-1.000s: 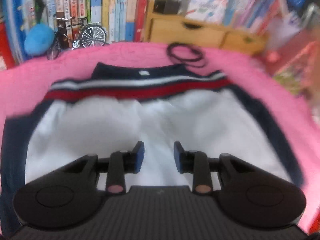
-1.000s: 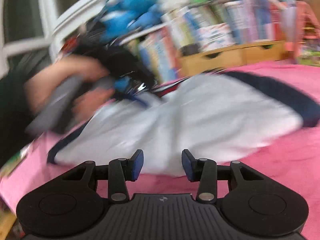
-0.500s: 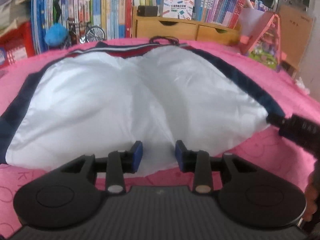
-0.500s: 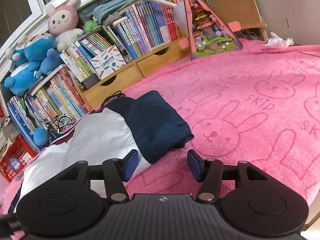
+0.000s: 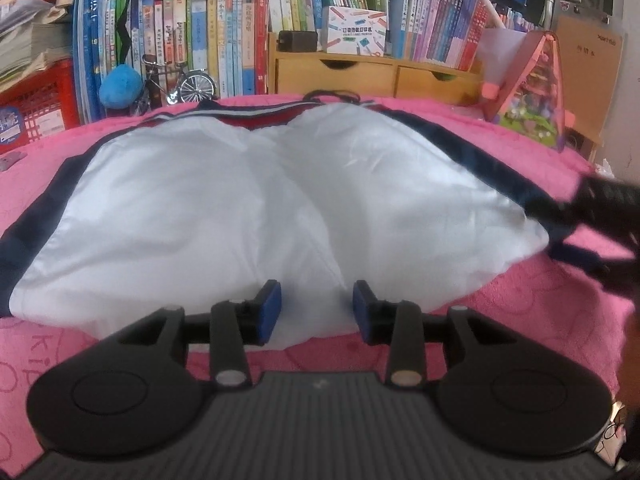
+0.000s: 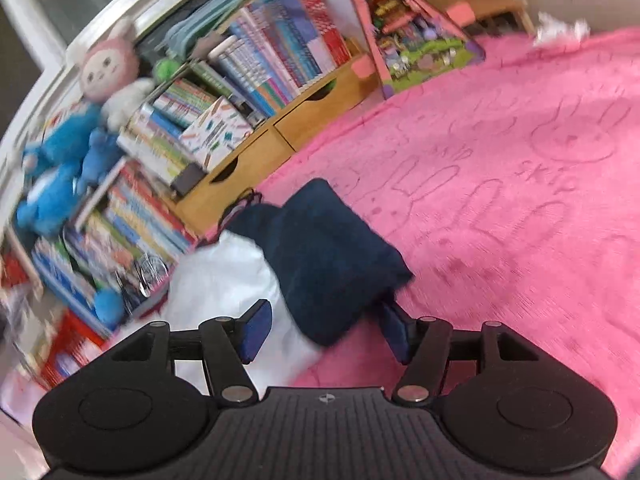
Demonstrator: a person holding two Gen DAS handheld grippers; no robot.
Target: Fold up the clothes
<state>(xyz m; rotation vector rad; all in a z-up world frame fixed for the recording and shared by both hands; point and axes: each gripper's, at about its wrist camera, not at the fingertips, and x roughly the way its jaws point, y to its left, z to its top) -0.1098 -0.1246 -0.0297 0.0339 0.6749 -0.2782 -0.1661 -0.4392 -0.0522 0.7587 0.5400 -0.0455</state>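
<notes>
Left gripper [image 5: 316, 307] low over the near hem of the garment [image 5: 248, 208], blue pads apart, nothing between them; white fabric shows through the gap. Right gripper [image 6: 320, 330] at the garment's right corner, fingers spread wide, the navy cuff [image 6: 332, 264] lying in the gap between the pads; contact with either pad cannot be made out. From the left wrist view the right gripper appears as a dark blurred shape at that same corner. Garment lies spread flat on the pink blanket [image 6: 520, 200]: white panels in the middle, navy bands down both sides, red and white stripes at the far edge. Blanket carries embossed rabbit outlines and lettering. Beyond the far edge of the garment, a black cord loop [image 5: 332, 96] on the blanket. Behind it, a wooden drawer unit [image 5: 372, 74], a miniature bicycle [image 5: 176, 84] and a blue plush ball [image 5: 120, 90], then rows of books [image 5: 208, 40]. Pink triangular toy house [image 5: 532, 88] at far right. Plush toys [image 6: 80, 120] sit on top of the books.
</notes>
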